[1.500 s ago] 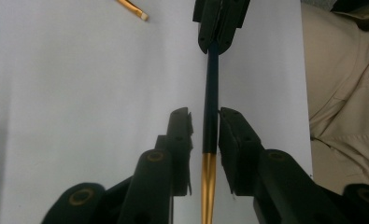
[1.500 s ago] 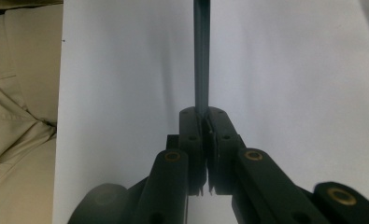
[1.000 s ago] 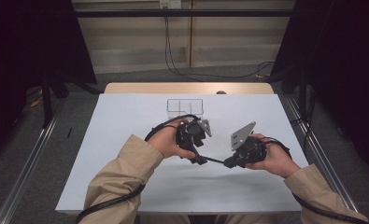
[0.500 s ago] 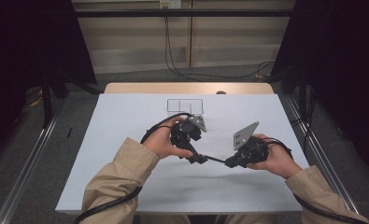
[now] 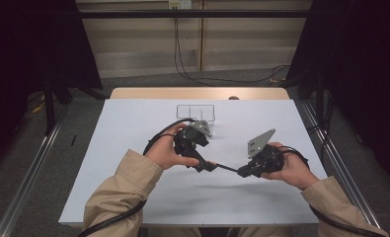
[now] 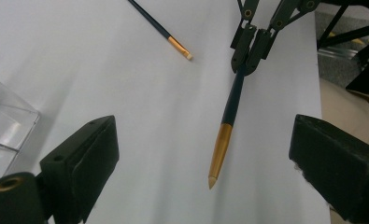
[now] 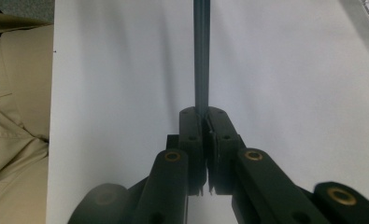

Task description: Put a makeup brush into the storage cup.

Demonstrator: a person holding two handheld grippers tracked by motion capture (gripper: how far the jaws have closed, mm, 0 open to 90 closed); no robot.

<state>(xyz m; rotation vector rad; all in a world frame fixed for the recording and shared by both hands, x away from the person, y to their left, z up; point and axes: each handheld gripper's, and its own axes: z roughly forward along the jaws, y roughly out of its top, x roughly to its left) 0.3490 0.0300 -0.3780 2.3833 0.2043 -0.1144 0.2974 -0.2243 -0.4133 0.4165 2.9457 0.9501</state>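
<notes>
From the high view, you hold the left tongs (image 5: 206,167) and right tongs (image 5: 242,172) low over the white-covered bench (image 5: 133,138), a thin dark pencil (image 5: 226,168) bridging the gap between them. A clear plastic organizer tray (image 5: 196,112) sits farther back, well apart. My judgement: a handover has just ended, so keep the right hand level and draw the left away along the pencil's line, not across it.

In the left gripper view, your left tongs have just been opening and stand wide, their matte black pads either side of the pencil's tip end without pressing it. The pencil (image 6: 224,135) is slim, dark blue, with a glossy gold band and a pale point; the right tongs (image 6: 247,49) pinch its far part. A second pencil (image 6: 166,32) lies flat on the bench (image 6: 126,93), and the tray's clear wall (image 6: 4,123) shows at the left.

In the right gripper view, your right tongs (image 7: 205,116) are clamped tight on the pencil (image 7: 201,51), which runs straight ahead above the smooth bench. A thin round shaft can roll; grip squarely.
</notes>
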